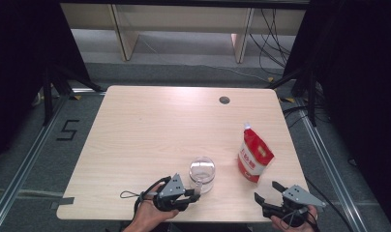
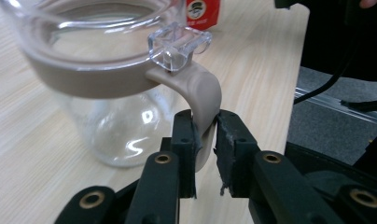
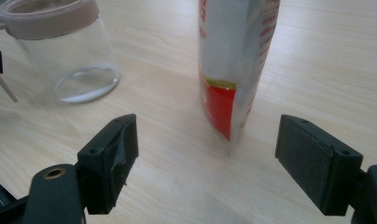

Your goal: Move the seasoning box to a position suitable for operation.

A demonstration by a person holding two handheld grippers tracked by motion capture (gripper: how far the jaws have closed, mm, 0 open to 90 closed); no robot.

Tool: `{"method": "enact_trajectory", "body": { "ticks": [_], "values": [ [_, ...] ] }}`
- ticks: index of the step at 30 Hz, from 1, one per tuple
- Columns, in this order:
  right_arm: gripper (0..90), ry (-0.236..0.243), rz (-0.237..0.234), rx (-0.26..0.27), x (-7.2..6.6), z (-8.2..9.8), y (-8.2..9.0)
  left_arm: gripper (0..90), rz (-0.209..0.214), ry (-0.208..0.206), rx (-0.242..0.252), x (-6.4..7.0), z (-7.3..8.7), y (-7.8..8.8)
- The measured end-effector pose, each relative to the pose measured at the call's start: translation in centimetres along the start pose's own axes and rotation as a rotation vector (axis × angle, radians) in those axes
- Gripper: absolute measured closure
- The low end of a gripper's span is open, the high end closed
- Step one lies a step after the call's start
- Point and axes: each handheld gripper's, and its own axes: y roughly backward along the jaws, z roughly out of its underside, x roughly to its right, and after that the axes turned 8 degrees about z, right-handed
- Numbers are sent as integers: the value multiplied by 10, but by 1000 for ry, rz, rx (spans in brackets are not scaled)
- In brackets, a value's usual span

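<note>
The desk [image 1: 150, 125] lies bare toward its far edge, while near its front edge the glass jar [image 1: 202, 173] stands upright, the red pouch [image 1: 254, 155] just beside it toward the right edge. My left gripper [image 2: 206, 140] has its fingers clenched on the jar's beige handle [image 2: 200, 95], which arches down from the rim. My right gripper [image 3: 205, 163] rests with fingers spread wide, the pouch upright straight ahead between them, untouched.

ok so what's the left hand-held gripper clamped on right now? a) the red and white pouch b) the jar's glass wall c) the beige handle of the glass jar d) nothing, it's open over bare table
c: in the left gripper view the left hand-held gripper has both black pads pressed on the beige handle of the glass jar, while the pouch stands apart near the right hand-held gripper, which is open.
</note>
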Motion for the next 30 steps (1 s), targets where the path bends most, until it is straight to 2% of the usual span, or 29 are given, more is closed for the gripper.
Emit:
{"method": "enact_trajectory", "body": {
  "ticks": [1, 2, 6, 7, 8, 9, 10, 12, 15, 16, 17, 18, 19, 21, 24, 29, 30],
  "values": [
    [219, 2, -4, 2, 0, 0, 0, 762, -6, 13, -9, -1, 1, 3],
    [219, 19, 9, 14, 1, 0, -1, 757, -16, 3, -18, -2, 1, 5],
    [219, 20, 3, 14, 1, 0, -1, 749, -30, 5, -14, -6, 4, 11],
    [219, 20, 3, 16, 1, 0, -1, 748, -27, 0, -25, -7, 5, 12],
    [219, 20, 3, 16, 1, 0, -1, 747, -27, 0, -25, -7, 5, 12],
    [219, 21, 4, 17, 1, -1, -1, 747, -46, -2, -18, -7, 5, 13],
    [218, 21, 4, 15, 1, 0, -1, 746, -41, 6, -18, -7, 5, 14],
    [218, 19, 3, 18, 1, 0, -1, 744, -47, -5, -11, -8, 6, 15],
    [218, 19, 3, 17, 1, 0, -1, 739, -55, 4, -27, -10, 7, 19],
    [218, 19, 0, 15, 1, 0, -1, 736, -72, 12, -14, -13, 9, 22],
    [218, 16, -2, 16, 1, 0, -1, 734, -72, 29, -10, -13, 10, 23],
    [218, 16, -2, 16, 1, 0, -1, 732, -72, 29, -10, -13, 10, 23],
    [218, 15, -3, 14, 0, 0, -1, 730, -108, 25, -2, -15, 12, 27],
    [218, 17, -3, 12, 0, 0, -1, 729, -111, 34, -2, -17, 13, 29],
    [218, 15, -1, 16, 0, 0, -1, 710, -165, 52, 34, -21, 14, 30],
    [218, 14, -1, 17, 0, 0, -1, 645, -200, 47, 40, -23, 10, 26],
    [218, 18, -1, 11, 1, 0, -1, 645, -211, 32, 26, -23, 8, 25]
  ]
}}
